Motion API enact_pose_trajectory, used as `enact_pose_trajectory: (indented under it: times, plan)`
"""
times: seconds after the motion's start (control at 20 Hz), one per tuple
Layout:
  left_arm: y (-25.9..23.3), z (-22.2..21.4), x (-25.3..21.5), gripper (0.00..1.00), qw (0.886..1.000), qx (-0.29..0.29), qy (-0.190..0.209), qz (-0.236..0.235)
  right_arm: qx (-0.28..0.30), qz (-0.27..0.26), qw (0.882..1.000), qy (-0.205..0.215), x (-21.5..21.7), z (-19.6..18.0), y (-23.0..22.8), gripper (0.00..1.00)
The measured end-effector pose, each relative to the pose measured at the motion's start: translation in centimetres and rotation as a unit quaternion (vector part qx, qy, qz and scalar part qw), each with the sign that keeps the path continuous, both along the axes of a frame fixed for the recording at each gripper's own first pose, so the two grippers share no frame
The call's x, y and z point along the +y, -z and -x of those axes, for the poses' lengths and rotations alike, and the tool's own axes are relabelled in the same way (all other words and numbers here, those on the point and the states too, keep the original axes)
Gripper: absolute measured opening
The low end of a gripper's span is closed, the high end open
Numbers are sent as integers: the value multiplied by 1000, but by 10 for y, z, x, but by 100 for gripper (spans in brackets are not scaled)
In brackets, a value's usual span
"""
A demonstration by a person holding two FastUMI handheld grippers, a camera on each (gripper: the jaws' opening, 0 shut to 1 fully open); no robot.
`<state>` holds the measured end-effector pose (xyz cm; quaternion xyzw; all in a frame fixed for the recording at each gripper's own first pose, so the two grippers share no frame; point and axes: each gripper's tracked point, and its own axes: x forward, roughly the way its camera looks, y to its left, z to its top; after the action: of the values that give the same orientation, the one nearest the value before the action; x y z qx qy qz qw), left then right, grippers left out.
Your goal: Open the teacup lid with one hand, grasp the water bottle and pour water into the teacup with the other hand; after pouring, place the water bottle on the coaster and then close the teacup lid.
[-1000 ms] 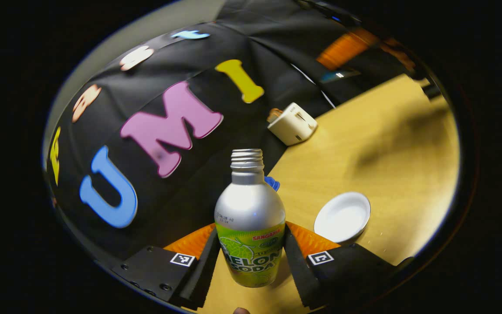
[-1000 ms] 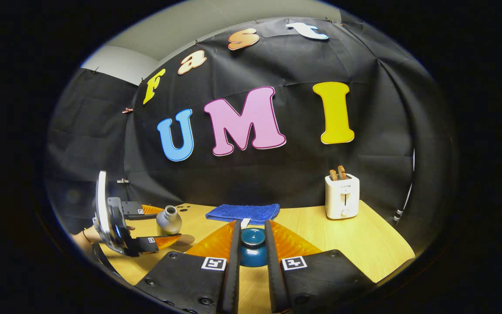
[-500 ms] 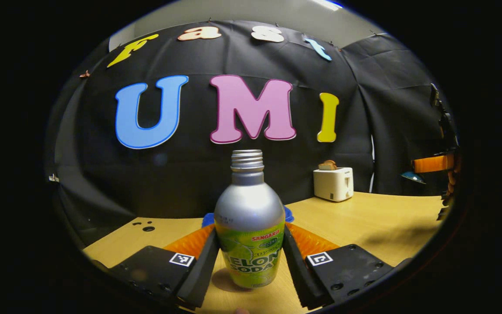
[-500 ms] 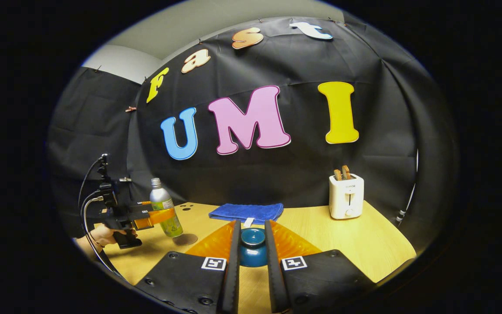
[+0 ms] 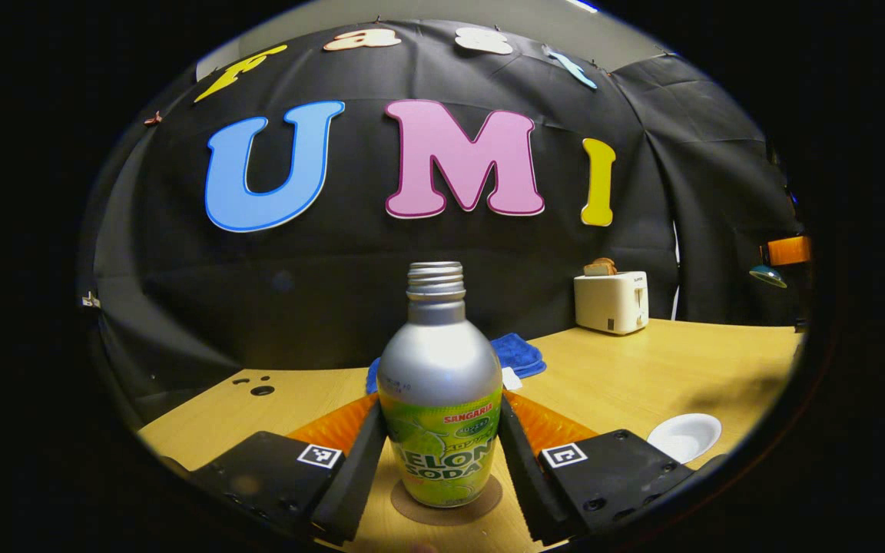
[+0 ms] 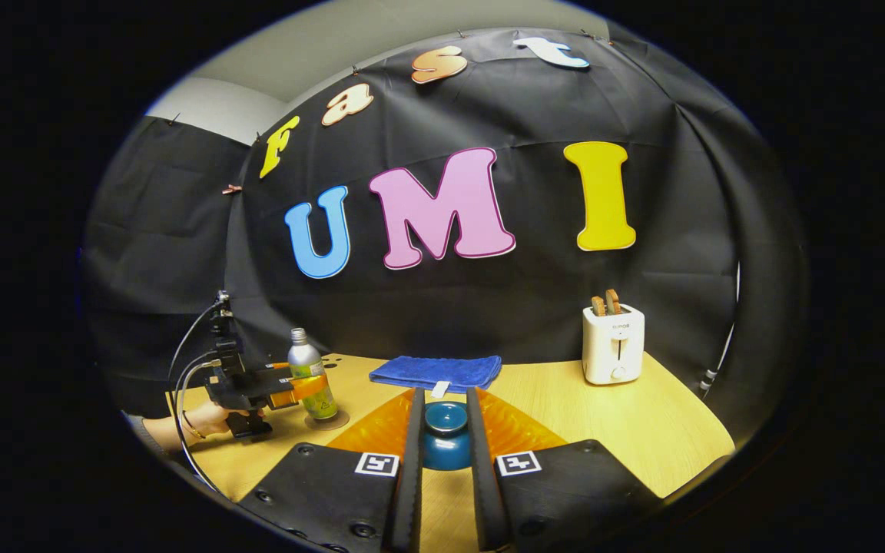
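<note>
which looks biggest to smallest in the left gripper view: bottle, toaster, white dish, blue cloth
As they look in that view, not true size:
1. bottle, far the largest, but it is right at the camera
2. toaster
3. blue cloth and white dish look about alike; the bottle hides part of the cloth, so unranked.

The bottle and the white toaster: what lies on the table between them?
In the left gripper view, a folded blue towel lies between the bottle and the toaster.

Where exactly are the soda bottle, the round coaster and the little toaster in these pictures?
Bottle (image 5: pixel 440 369), left gripper view, on its silver shoulder.
Coaster (image 5: pixel 412 507), left gripper view, on its brown edge beside the bottle's base.
Toaster (image 6: pixel 613 355), right gripper view, on its white front.
</note>
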<state>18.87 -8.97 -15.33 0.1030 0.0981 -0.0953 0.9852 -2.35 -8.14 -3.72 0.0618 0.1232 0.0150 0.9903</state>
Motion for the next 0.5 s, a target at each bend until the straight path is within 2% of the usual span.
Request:
enact_pose_trajectory:
  times: [0.15, 0.2, 0.35, 0.4, 0.5]
  plan:
    - [8, -4, 3, 80, 1000, 5, -4, 2, 0, -1, 1000, 1, 0, 0, 0, 31]
    - [10, -4, 5, 80, 1000, 6, -7, 2, 0, -1, 1000, 1, 0, 0, -1, 36]
    - [15, -4, 4, 80, 1000, 12, -6, 9, 0, -2, 1000, -2, 2, 0, 0, 31]
    - [14, -4, 3, 81, 1000, 9, -6, 7, 0, -3, 1000, -2, 2, 0, 0, 36]
    - [17, -3, 7, 84, 1000, 16, -9, -8, 0, -3, 1000, -3, 3, -1, 1, 36]
